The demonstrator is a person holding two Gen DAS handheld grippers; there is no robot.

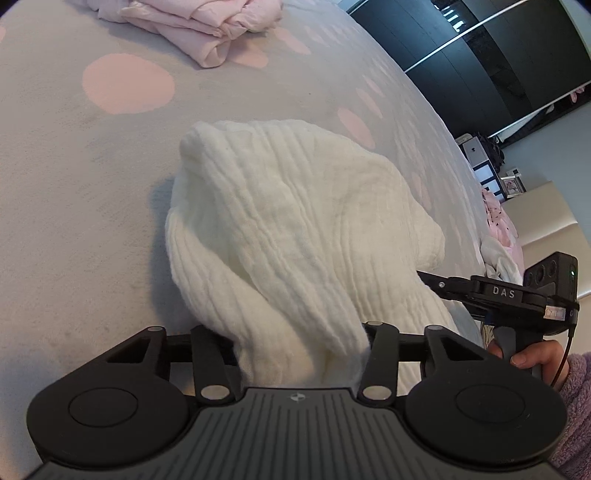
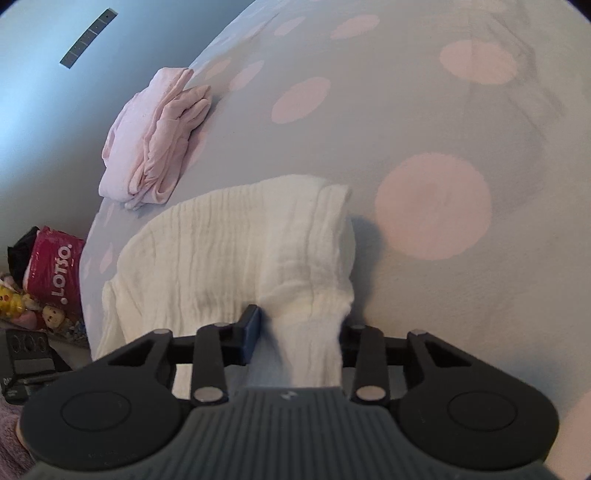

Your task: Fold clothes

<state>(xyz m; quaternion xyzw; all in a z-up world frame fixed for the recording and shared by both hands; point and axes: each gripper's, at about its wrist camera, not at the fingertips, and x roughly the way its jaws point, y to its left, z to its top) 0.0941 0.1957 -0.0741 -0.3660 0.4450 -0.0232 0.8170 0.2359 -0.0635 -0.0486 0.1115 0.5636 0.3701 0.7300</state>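
Nearest the lens, the left hand-held gripper (image 1: 301, 332) is clamped on a bunched edge of the white garment (image 1: 295, 229), the cloth rising out of its fingers so that the held edge is lifted off the bed (image 1: 74, 184). The right hand-held gripper (image 2: 295, 328) pinches another gathered edge of the same garment (image 2: 229, 251), its blue-padded finger (image 2: 251, 332) pressed against the fabric. Holding two edges at once seems meant to carry one side over the other for a fold; how far the folding stands cannot be judged. The cloth is a soft, crinkled muslin-like weave with fine ribbed lines, draping in loose rounded humps. Beyond it, on the grey bedcover with pink dots, a pale pink garment (image 1: 207, 26) lies folded in a smooth, layered bundle, well apart.
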